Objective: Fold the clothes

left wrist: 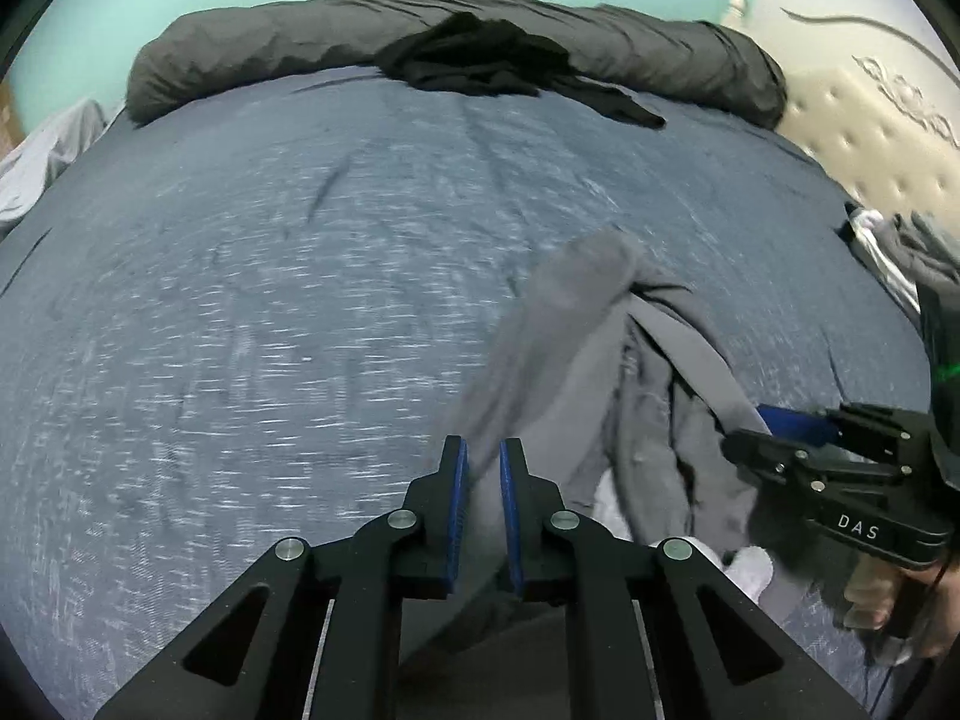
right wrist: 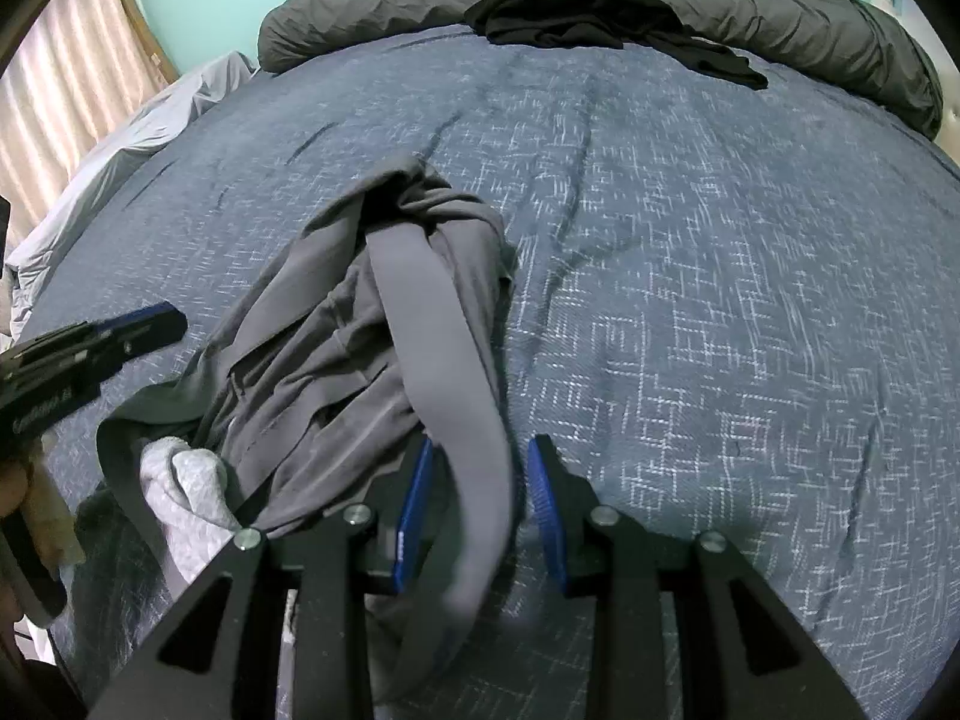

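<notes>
Here the crumpled grey fabric garment [right wrist: 360, 324] lies bunched at lower centre of the right wrist view, on the blue patterned bedspread [right wrist: 720, 300]. The left gripper [left wrist: 483, 468] pinches a blurred grey strip narrowly, apparently to lift an edge. The right gripper [right wrist: 480, 480] stands wide around the waistband, not clamped, seemingly to take a second hold for spreading.

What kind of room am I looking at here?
Most likely a bedroom: a wide bed under a blue patterned cover, a tufted headboard at one side, and a rolled dark duvet along the far edge.
</notes>
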Available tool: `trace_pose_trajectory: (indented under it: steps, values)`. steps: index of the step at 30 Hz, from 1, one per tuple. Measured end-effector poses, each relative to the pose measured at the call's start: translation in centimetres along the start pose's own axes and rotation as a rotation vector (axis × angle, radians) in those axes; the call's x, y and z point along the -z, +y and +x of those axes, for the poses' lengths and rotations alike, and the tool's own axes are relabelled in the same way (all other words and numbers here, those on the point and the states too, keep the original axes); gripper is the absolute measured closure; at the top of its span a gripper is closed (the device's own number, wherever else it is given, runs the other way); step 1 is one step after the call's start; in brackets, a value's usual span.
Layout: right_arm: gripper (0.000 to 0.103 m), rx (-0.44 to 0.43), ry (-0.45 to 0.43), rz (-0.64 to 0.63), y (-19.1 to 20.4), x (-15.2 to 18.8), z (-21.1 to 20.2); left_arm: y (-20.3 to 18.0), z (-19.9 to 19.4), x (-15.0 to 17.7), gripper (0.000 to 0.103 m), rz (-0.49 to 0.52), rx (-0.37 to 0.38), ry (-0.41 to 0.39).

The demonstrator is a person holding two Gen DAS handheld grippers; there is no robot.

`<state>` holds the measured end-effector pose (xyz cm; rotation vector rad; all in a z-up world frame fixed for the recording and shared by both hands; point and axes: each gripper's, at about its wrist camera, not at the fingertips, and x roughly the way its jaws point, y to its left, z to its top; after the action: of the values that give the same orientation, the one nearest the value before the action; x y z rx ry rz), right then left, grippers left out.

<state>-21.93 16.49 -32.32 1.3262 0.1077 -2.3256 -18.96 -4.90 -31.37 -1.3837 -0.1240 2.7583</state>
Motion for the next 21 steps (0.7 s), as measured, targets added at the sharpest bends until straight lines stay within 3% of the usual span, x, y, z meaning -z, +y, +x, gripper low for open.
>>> trace_pose_trajectory:
  steps: [6,21]
  values:
    - [0.070,-0.005,0.004,0.002,-0.04,0.01,-0.01,-0.56,0.58,0.17,0.070,0.018,0.004,0.016]
    - [0.070,-0.013,0.007,0.012,-0.56,-0.38,0.46,-0.19,0.51,0.42,0.076,0.032,-0.040,0.024]
